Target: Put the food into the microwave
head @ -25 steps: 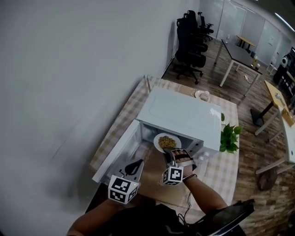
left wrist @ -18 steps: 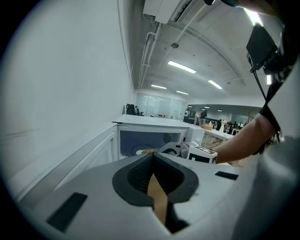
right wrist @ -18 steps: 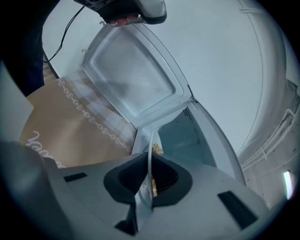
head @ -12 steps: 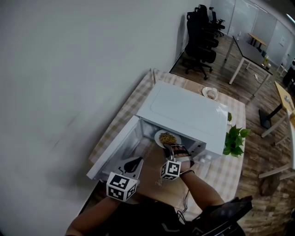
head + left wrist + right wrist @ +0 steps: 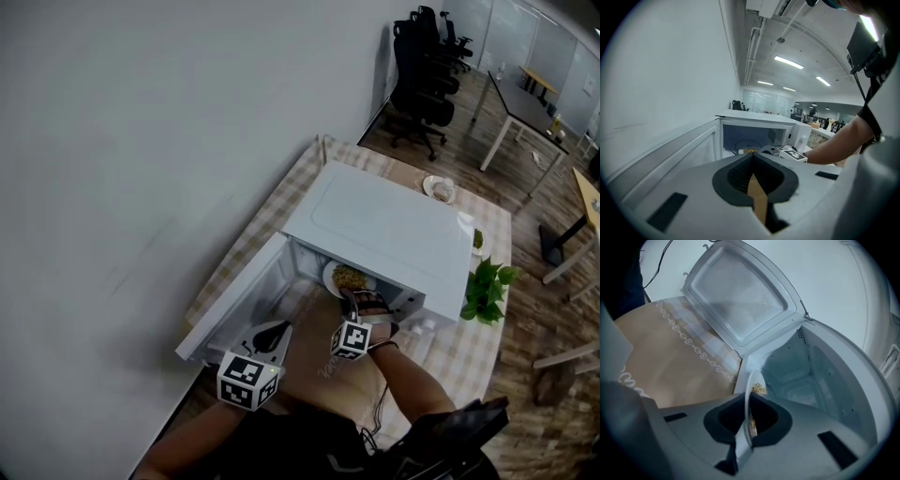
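While the right gripper (image 5: 361,298) is clamped on the near rim of the round white plate of yellowish food (image 5: 347,277), which is half inside the mouth of the white box-shaped microwave (image 5: 384,225), the plate wants keeping level and sliding toward the cavity's middle before release, clear of the swung-open white door (image 5: 234,305). The left gripper (image 5: 267,336) hangs beside that door, jaws together on nothing. Count: one microwave, two grippers, one held plate, one further small plate (image 5: 438,188) at the checked-cloth table's (image 5: 267,220) far end, one green potted plant (image 5: 487,286).
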Available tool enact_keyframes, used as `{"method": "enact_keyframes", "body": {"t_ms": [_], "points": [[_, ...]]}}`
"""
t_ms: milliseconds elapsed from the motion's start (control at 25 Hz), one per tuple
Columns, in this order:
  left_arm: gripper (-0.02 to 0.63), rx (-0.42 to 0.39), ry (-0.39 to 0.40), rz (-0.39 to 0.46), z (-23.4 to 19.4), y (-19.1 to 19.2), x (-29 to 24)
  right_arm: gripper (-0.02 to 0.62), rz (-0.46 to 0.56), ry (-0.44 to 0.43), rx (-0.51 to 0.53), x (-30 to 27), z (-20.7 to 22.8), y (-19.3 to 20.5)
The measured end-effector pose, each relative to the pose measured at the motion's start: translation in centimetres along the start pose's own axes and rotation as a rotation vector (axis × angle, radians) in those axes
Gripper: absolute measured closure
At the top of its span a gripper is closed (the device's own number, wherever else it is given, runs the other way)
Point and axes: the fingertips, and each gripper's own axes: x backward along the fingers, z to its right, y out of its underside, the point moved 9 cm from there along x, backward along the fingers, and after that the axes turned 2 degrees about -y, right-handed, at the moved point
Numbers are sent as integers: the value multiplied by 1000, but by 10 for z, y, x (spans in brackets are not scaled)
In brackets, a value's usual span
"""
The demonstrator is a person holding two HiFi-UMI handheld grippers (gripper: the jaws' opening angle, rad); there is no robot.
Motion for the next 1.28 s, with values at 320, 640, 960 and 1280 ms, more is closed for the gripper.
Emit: {"method": "enact_keyframes", "body": {"t_ms": [320, 640, 960, 1280], "points": [[597, -2, -15, -10, 5, 5, 2, 558, -17, -45, 58, -17, 1, 3], [597, 4, -24, -21, 5, 8, 9, 539, -59, -96, 94, -26, 4, 1], [597, 0, -6, -25, 4, 9, 10, 531, -76, -143, 67, -26, 9, -3], [597, -3, -1, -21, -1, 11, 11, 488, -110, -173, 79, -27, -1, 3]]}}
